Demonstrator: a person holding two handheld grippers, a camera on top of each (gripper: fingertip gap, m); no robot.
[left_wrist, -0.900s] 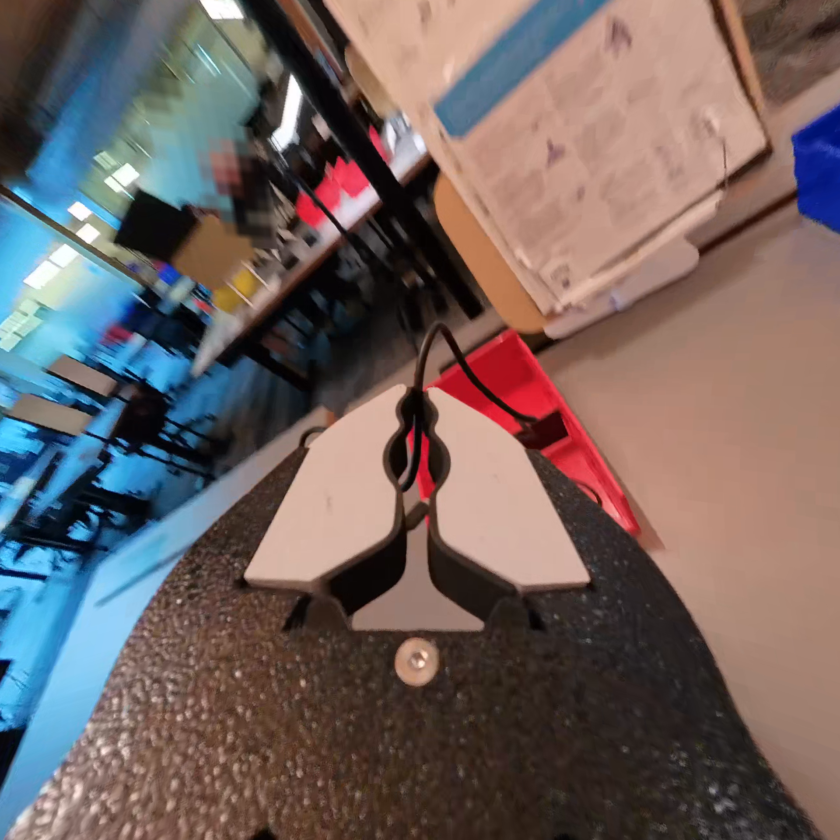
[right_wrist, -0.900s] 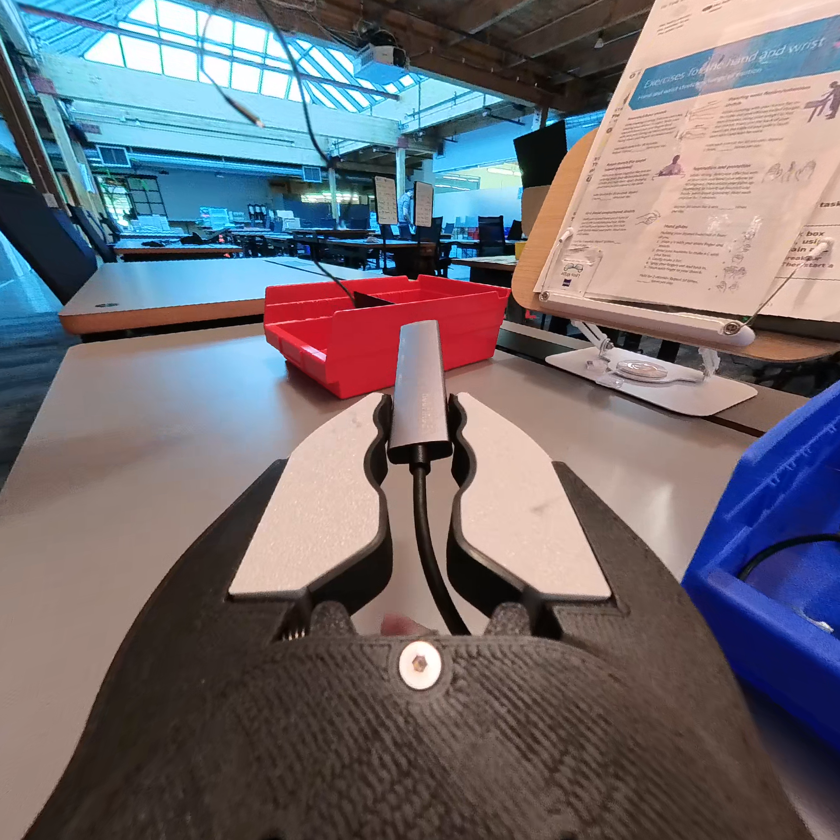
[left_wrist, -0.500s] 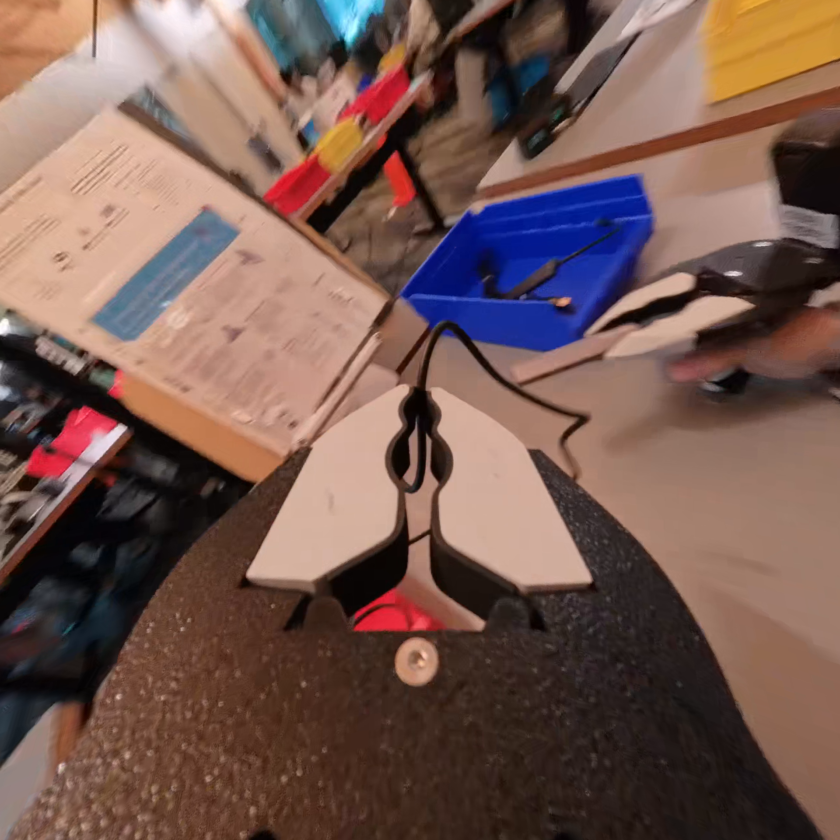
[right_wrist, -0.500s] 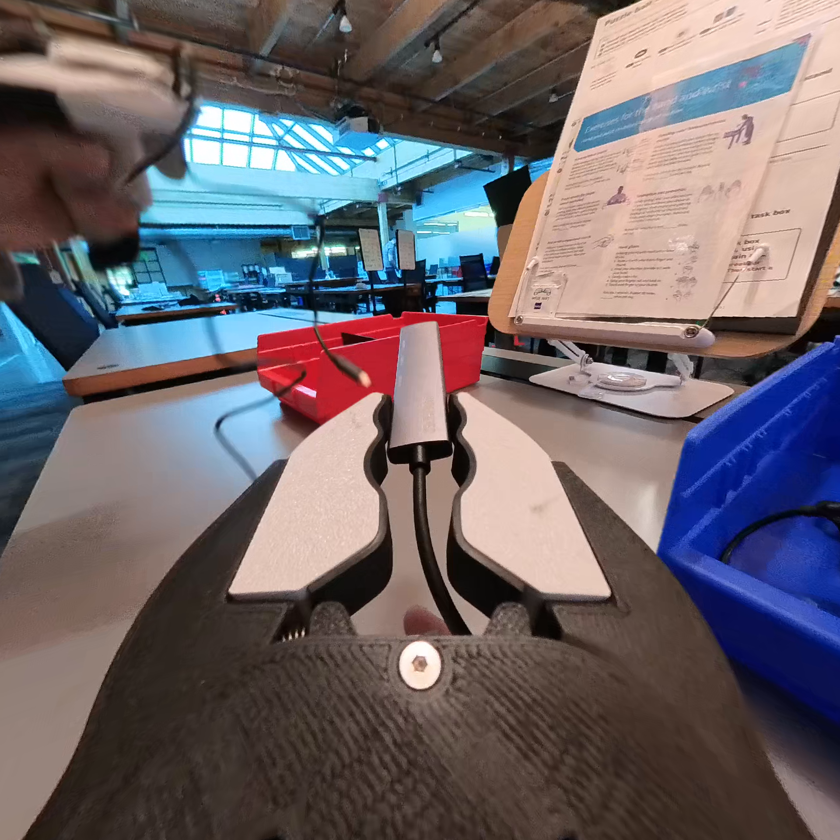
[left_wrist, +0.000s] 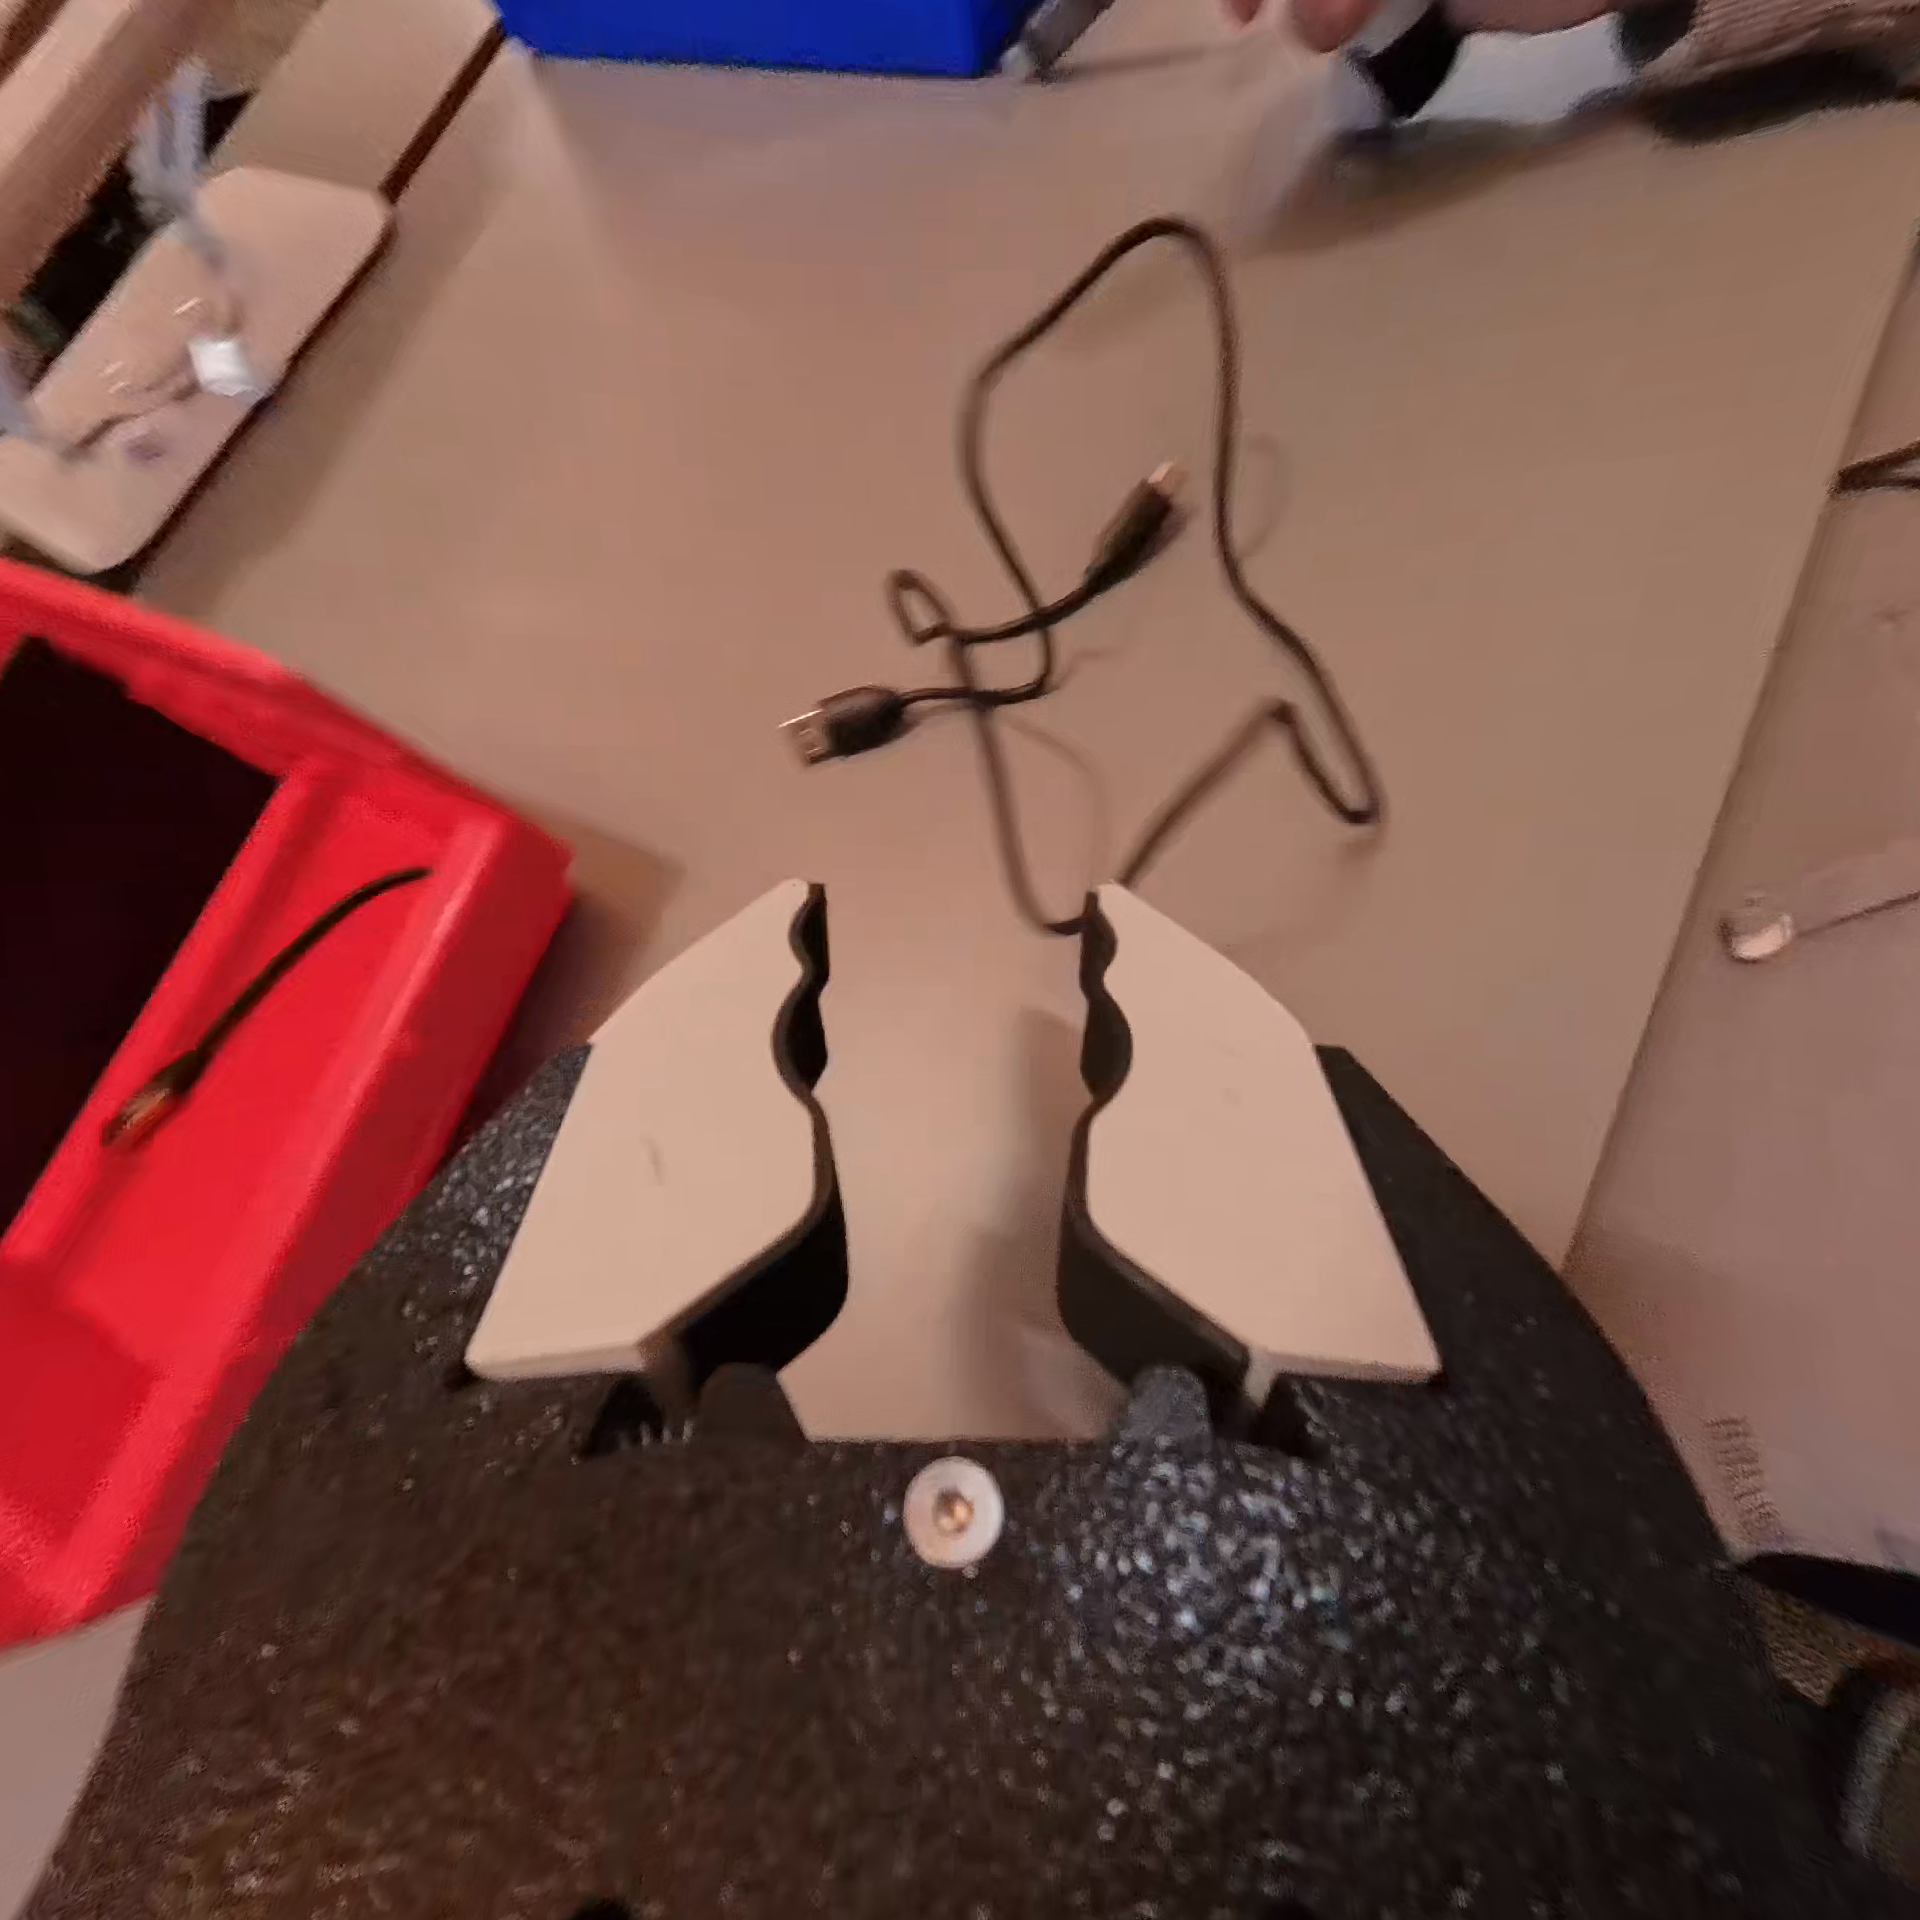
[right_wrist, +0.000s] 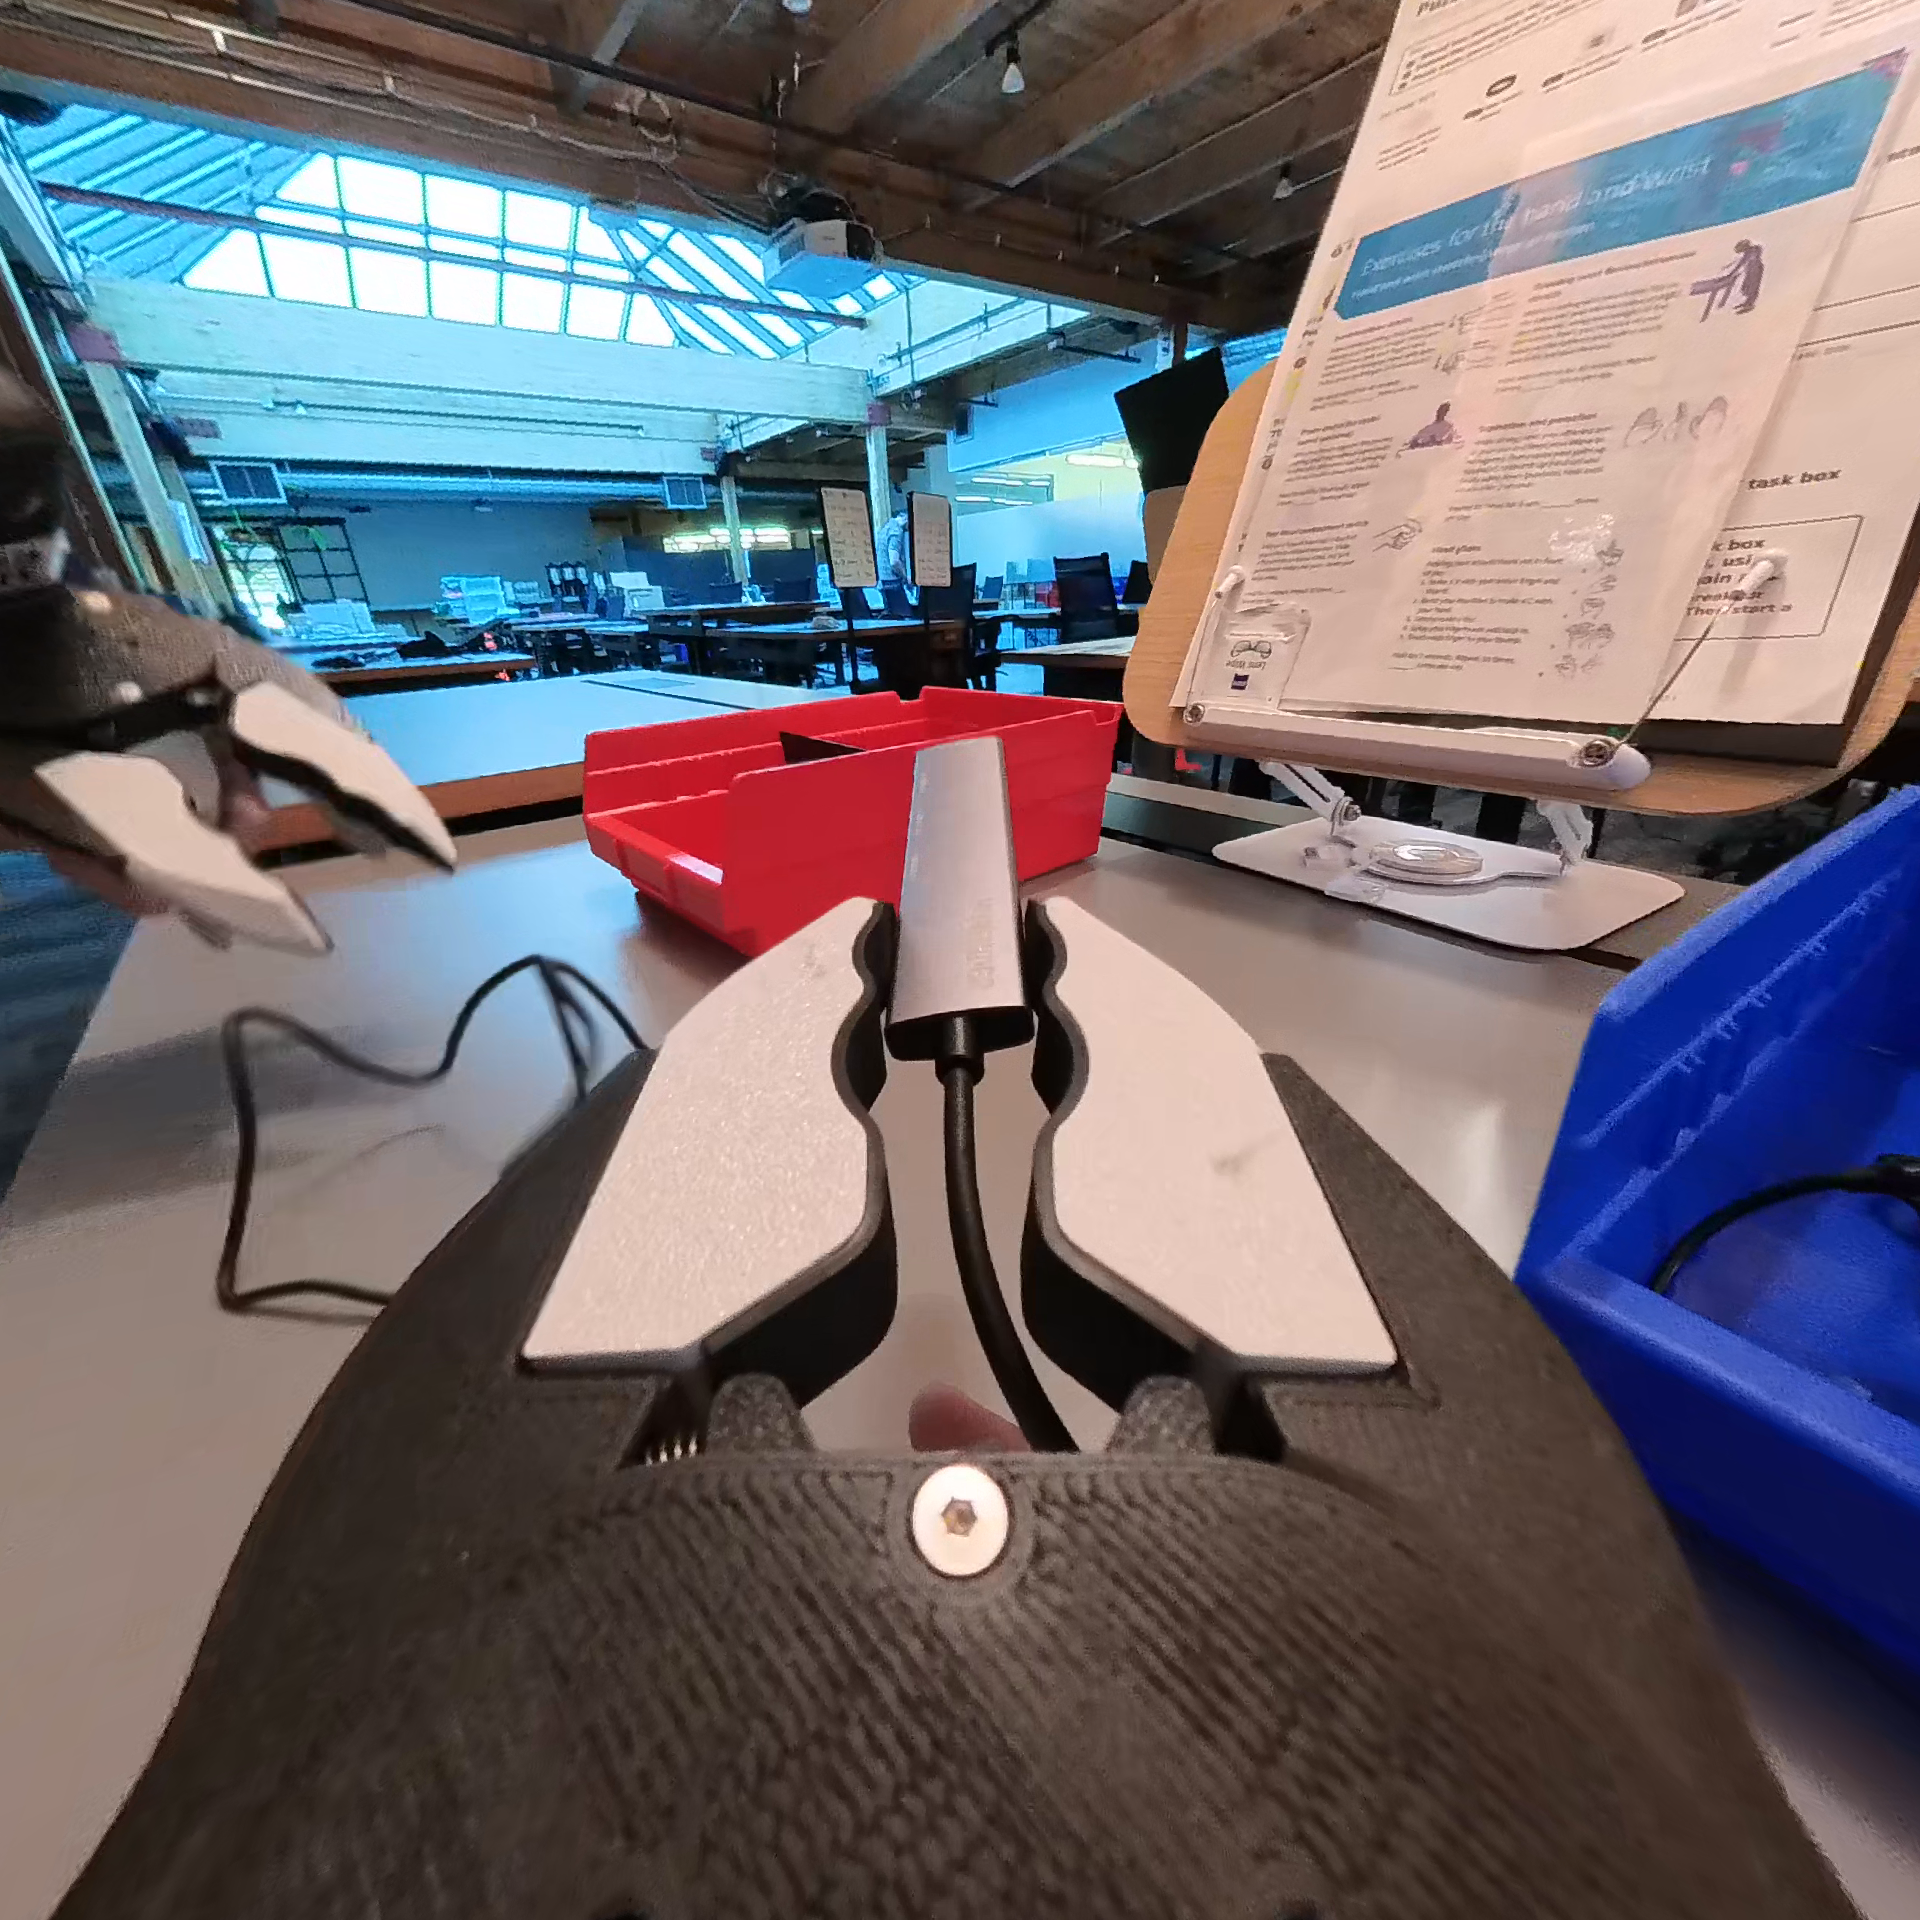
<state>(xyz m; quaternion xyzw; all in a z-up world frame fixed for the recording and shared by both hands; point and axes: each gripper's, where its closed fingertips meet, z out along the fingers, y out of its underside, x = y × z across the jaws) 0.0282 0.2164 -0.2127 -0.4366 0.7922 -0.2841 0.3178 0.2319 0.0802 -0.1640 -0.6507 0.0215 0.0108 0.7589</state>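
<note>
My left gripper (left_wrist: 951, 899) is open and empty, held above the grey table. A thin black cable (left_wrist: 1226, 447) with a plug at each end lies loose on the table just beyond its fingertips; one strand runs up to the right fingertip. In the right wrist view the same cable (right_wrist: 343, 1070) lies at the left, under the left gripper (right_wrist: 364, 883). My right gripper (right_wrist: 956, 914) is shut on a slim grey hub stick (right_wrist: 956, 883) that points forward, its thick black lead (right_wrist: 982, 1247) running back between the fingers.
A red bin (left_wrist: 312, 997) with a cable end inside sits left of my left gripper; it also shows in the right wrist view (right_wrist: 831, 800). A blue bin (right_wrist: 1766, 1195) stands at the right. A document stand with printed sheets (right_wrist: 1558, 468) is behind, on a white base (left_wrist: 177, 364). About 25 centimetres separates my left fingertips from my right.
My left gripper swung down toward the table, opened and let go of the thin black cable, which now lies on the table. My right gripper kept its hold on the grey hub.
</note>
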